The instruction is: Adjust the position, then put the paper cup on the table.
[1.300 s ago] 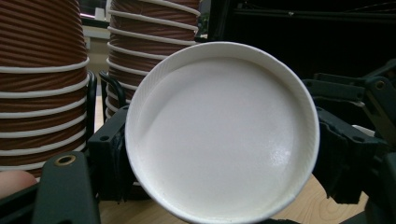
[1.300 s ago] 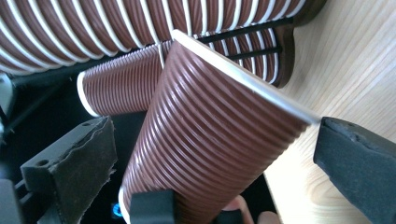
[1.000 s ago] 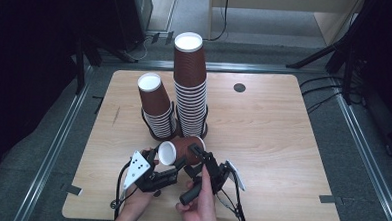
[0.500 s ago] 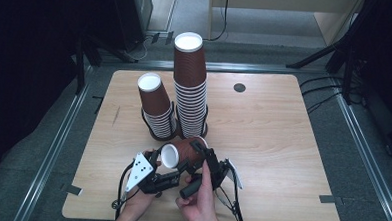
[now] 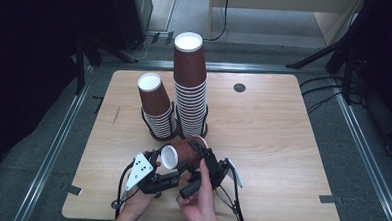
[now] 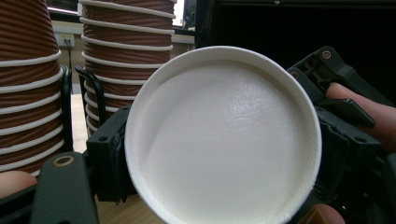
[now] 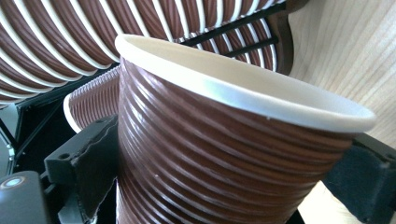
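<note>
Ribbed brown paper cup (image 5: 184, 154), its white base faintly glossy, lies between matt black plastic jaws of the left gripper (image 5: 167, 175) and right gripper (image 5: 207, 163). Just beyond them, corrugated paper cup stacks (image 5: 191, 90) stand in black wire holders (image 6: 93, 91) on a smooth, pale wood-grain table (image 5: 278, 139).

Two stacks of brown paper cups on the table: tall stack (image 5: 190, 85) at far centre, short stack (image 5: 156, 109) left of it. One loose cup (image 5: 182, 154) near. Two grippers.
</note>
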